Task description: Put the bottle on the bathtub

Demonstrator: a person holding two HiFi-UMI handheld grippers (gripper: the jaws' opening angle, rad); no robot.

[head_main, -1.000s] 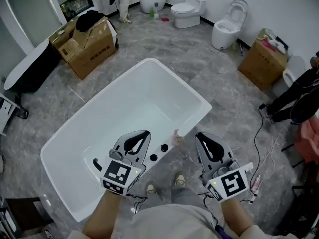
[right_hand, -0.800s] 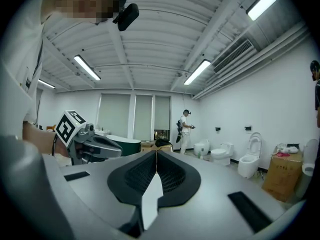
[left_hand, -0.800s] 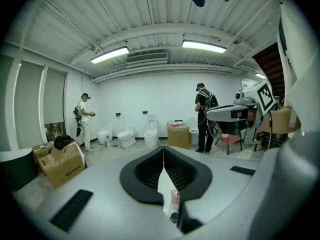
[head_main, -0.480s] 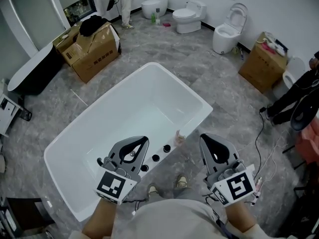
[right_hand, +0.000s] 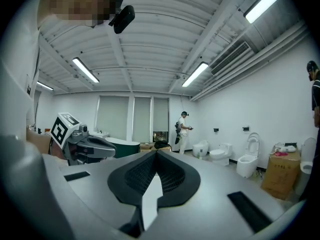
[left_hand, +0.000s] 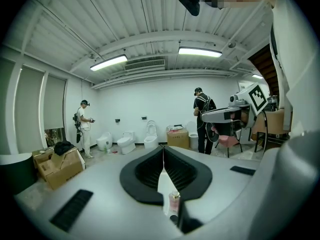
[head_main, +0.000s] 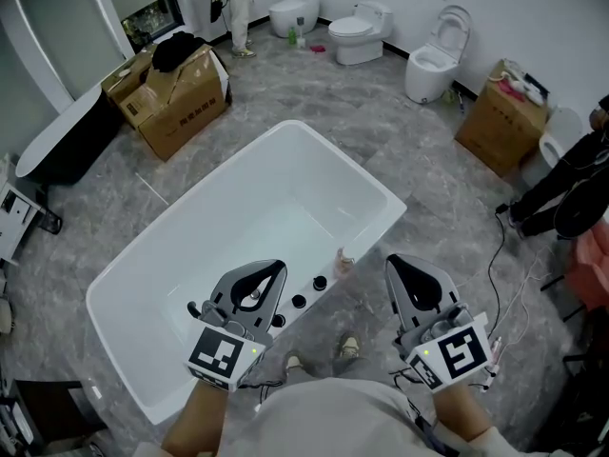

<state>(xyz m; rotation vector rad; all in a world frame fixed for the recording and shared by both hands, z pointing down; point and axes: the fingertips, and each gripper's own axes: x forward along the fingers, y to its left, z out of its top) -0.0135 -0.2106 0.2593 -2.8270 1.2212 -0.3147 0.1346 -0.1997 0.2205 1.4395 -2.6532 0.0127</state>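
A small pinkish bottle [head_main: 340,258] stands on the near rim of the white bathtub [head_main: 181,246], by its right corner. In the left gripper view the bottle [left_hand: 174,204] shows low down through the slit between the jaws. My left gripper [head_main: 255,276] hovers over the tub's near rim, left of the bottle, shut and empty [left_hand: 162,149]. My right gripper [head_main: 414,272] is held over the floor to the right of the bottle, also shut with nothing in it [right_hand: 156,154]. Both stay apart from the bottle.
Black tap holes [head_main: 299,301] dot the rim between the left gripper and the bottle. Cardboard boxes [head_main: 176,89] and a dark tub [head_main: 57,141] lie at the left, toilets [head_main: 357,31] and a standing person [head_main: 233,8] at the back. Cables [head_main: 504,284] run on the right floor.
Both grippers have drawn slightly back toward me and stay shut. The bottle has not moved on the rim.
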